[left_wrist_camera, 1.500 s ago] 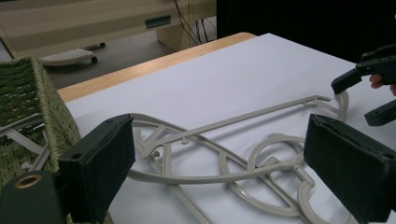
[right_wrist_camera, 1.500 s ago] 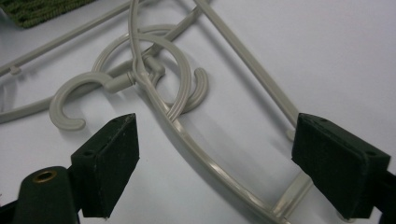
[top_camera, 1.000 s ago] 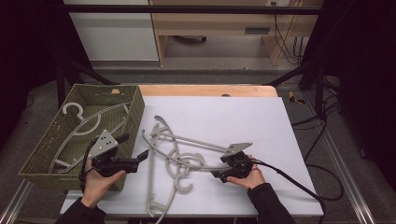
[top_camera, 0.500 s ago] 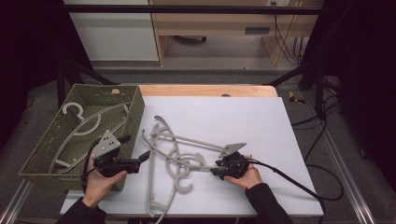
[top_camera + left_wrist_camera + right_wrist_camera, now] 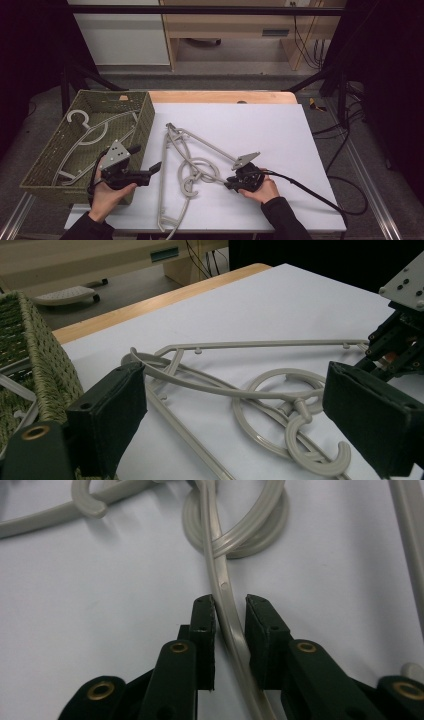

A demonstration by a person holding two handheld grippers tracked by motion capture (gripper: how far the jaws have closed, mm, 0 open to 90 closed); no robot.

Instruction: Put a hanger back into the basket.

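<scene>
Several pale grey plastic hangers (image 5: 192, 165) lie tangled on the white table (image 5: 270, 130). My right gripper (image 5: 229, 184) rests low on the table at their right end. In the right gripper view its jaws have just been closing and now pinch a thin curved hanger arm (image 5: 220, 570), with my right gripper (image 5: 231, 615) shut on it. A person's hand holds my left gripper (image 5: 146, 159) beside the basket, pointing toward the hangers. In the left gripper view my left gripper (image 5: 235, 405) stands wide open with nothing between its pads; the hangers (image 5: 270, 390) lie beyond them.
A green woven basket (image 5: 50, 160) stands at the table's left edge with more hangers (image 5: 87, 132) inside. A black cable (image 5: 320, 197) trails right from the right gripper. A wooden strip (image 5: 225, 96) runs along the table's far edge.
The right gripper's jaws have closed from wide apart onto the hanger arm, and that hand edged slightly left. The left gripper has stayed where it was.
</scene>
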